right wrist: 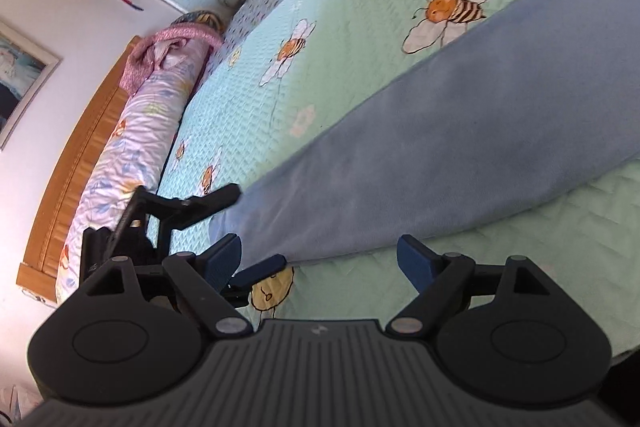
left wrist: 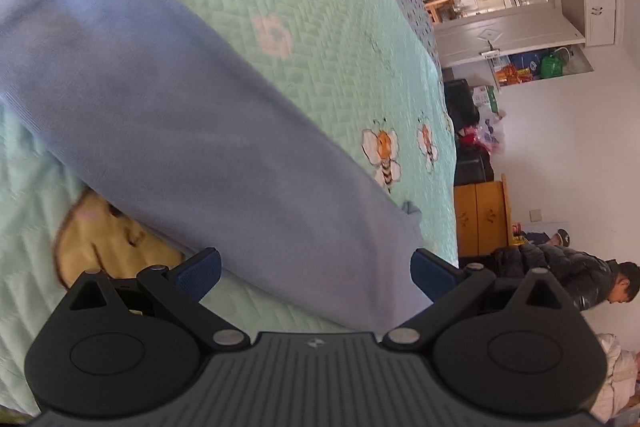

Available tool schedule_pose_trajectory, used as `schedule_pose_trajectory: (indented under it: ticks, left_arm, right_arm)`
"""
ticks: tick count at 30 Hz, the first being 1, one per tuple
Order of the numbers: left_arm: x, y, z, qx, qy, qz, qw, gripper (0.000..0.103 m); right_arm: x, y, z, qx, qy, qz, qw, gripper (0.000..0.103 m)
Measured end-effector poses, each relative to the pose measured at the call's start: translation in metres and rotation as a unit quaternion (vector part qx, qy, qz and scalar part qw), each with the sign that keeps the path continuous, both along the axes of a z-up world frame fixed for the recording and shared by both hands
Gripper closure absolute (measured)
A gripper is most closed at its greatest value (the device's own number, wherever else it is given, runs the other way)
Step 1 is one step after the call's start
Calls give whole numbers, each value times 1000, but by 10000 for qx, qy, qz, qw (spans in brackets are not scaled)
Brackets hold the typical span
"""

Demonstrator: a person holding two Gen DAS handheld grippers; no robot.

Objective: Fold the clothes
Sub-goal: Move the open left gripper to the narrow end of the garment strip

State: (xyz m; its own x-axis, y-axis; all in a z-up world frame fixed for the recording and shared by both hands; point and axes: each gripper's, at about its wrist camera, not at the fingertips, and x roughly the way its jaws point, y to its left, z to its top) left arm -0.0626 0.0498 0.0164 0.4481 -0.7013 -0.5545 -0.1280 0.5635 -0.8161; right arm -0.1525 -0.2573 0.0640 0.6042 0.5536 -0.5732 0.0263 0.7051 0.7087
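A long blue garment (left wrist: 192, 107) lies flat on the mint green quilt (left wrist: 320, 7) printed with bees. In the left wrist view its near end runs between the fingers of my left gripper (left wrist: 316, 273), which is open. In the right wrist view the same garment (right wrist: 460, 131) stretches from upper right to lower left. My right gripper (right wrist: 320, 261) is open just short of the cloth's near edge, with nothing between its pads. My left gripper (right wrist: 244, 235) shows at the left there, its jaws standing apart around the garment's end.
A rolled floral duvet (right wrist: 132, 147) lies along the wooden headboard (right wrist: 72, 155). Beyond the bed's edge (left wrist: 448, 147) stand a wooden cabinet (left wrist: 480, 215) and dark bags, and a person in a dark jacket (left wrist: 560, 267) sits there.
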Motion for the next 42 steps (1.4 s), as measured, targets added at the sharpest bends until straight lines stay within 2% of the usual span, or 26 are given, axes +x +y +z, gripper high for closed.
schedule_pose_trajectory:
  ticks: [4,13,18,21,26,31,39,42]
  left_arm:
    - [-2,8,4,26,-174,52,9998,0]
    - [5,22,-2,92,118,276,9995,0]
    - [8,19,9,69,-189,295,9994,0]
    - [-1,24,9,34,-244,255,9994,0]
    - [-15,58,6,320,-219,479,9981,0]
    - [-25,92,1,183,-186,919,9954,0]
    - [-41,118,2,-19,-324,1243,9917,0]
    - [-43,129,-3,-296,-313,1513,9875,0]
  right_arm:
    - [4,-1,-6,57,21,20,10000,18]
    - [8,-11,-16,234,123,-92,9996,18]
    - [8,-7,-5,135,-74,59,9999,17]
    - [15,-1,-15,86,59,106,9999,17]
    - [35,14,-33,220,264,157,9993,17]
    - [62,38,-32,299,155,317,9989,17]
    - [83,37,-40,874,113,82,9961,17]
    - [92,38,-42,1194,19,31,9928,17]
